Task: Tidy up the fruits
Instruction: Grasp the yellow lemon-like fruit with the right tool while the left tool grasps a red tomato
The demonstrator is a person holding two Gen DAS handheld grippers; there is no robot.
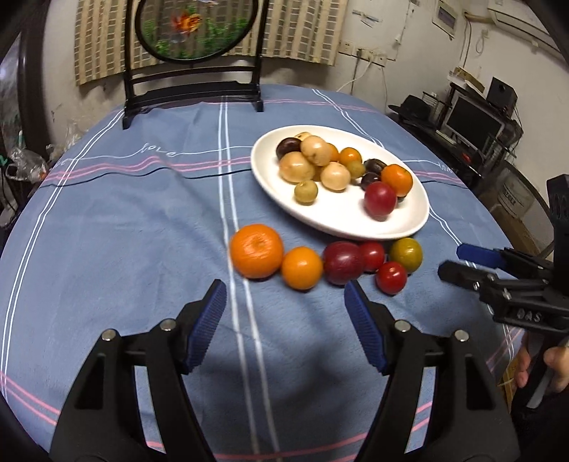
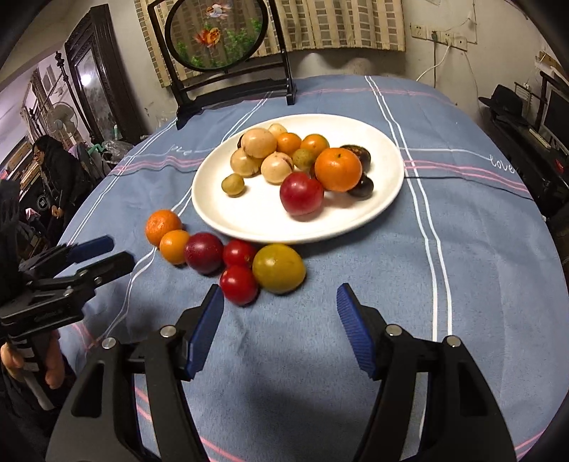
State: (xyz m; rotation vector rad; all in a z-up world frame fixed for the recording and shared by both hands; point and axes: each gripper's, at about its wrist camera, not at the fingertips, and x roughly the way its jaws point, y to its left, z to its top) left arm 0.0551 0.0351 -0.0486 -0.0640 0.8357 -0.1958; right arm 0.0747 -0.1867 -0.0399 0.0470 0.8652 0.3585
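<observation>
Fruits lie in two groups on the desk, which wears a blue cloth (image 1: 124,220) with white and pink stripes. A white oval ceramic plate (image 1: 341,224) sits beyond the middle, its long axis running from far left to near right in the left wrist view, and carries a pile of pale tan, orange, dark purple, green and red round fruits. Just beside its near rim a loose row of six fruits runs left to right across the cloth: a large ribbed orange mandarin (image 1: 256,255), a smaller smooth orange fruit (image 1: 302,267) touching it, a dark red plum (image 1: 342,263), two small red tomatoes (image 1: 391,278) and an olive-yellow round fruit (image 1: 406,254) at the right end.

Left gripper (image 1: 284,298), black with blue ribbed pads, hovers near the row with its jaws apart and nothing between them. Right gripper (image 2: 280,300) hangs likewise over bare cloth, jaws spread, holding nothing; the nearer red tomato lies just beside its left pad. A black-framed round fish screen (image 2: 217,33) stands at the far edge.
</observation>
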